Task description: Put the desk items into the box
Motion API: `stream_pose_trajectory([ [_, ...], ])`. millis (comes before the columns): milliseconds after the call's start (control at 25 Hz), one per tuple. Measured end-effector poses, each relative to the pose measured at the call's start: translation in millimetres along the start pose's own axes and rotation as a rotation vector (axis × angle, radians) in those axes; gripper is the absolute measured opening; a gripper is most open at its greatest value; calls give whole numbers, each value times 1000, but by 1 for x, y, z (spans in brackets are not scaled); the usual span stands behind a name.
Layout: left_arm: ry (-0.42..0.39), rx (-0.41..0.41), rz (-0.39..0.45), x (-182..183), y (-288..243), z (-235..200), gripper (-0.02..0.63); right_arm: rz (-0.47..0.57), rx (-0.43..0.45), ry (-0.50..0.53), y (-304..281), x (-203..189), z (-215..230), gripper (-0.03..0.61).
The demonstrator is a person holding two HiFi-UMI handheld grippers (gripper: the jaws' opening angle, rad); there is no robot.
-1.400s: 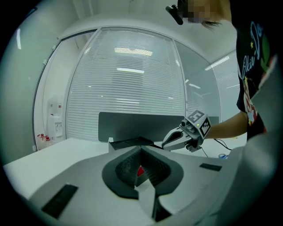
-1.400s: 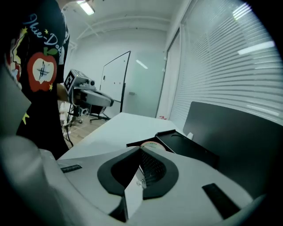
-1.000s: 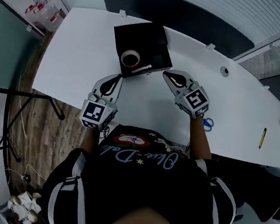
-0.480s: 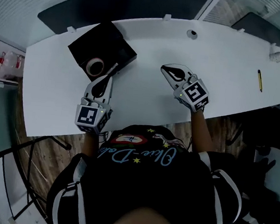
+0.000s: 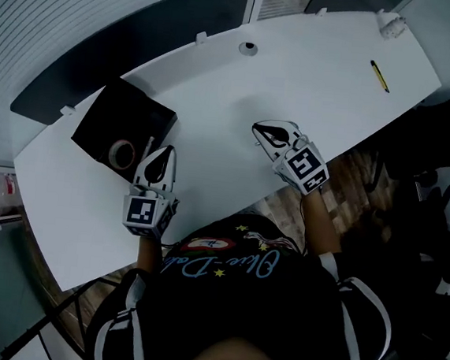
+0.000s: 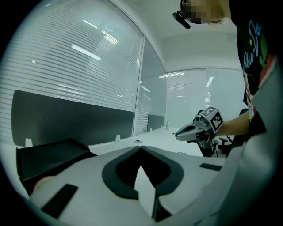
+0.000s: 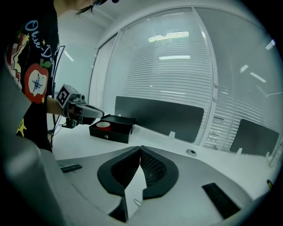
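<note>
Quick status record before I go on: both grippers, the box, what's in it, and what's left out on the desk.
left gripper: shut, empty, beside the box
right gripper: shut, empty, over bare desk
box: black, open, at the desk's left end
in box: tape roll
out on desk: yellow pen-like item, far right end, away from both grippers

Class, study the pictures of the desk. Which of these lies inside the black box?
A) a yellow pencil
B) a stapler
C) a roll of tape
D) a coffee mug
C: the head view shows the roll of tape sitting inside the black box, while the yellow pencil lies far off at the other end of the desk.
</note>
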State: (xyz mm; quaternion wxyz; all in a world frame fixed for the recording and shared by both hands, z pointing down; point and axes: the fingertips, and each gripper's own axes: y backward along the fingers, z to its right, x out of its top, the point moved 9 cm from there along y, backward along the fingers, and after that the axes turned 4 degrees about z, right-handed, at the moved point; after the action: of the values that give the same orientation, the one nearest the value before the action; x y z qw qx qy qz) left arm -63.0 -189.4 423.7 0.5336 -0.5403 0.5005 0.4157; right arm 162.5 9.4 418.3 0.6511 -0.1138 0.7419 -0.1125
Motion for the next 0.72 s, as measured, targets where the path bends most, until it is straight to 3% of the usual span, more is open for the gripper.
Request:
stream_pose_trajectory([
  [320, 13, -190, -5, -16, -23, 11, -3, -22, -170, -117, 41, -19, -31, 2],
  [480, 39, -218, -32, -27, -25, 18, -3, -52, -213, -166, 64, -28, -51, 3],
  [720, 95, -234, -21, -38, -22, 23, -3, -68, -263, -157, 82, -29, -57, 3],
])
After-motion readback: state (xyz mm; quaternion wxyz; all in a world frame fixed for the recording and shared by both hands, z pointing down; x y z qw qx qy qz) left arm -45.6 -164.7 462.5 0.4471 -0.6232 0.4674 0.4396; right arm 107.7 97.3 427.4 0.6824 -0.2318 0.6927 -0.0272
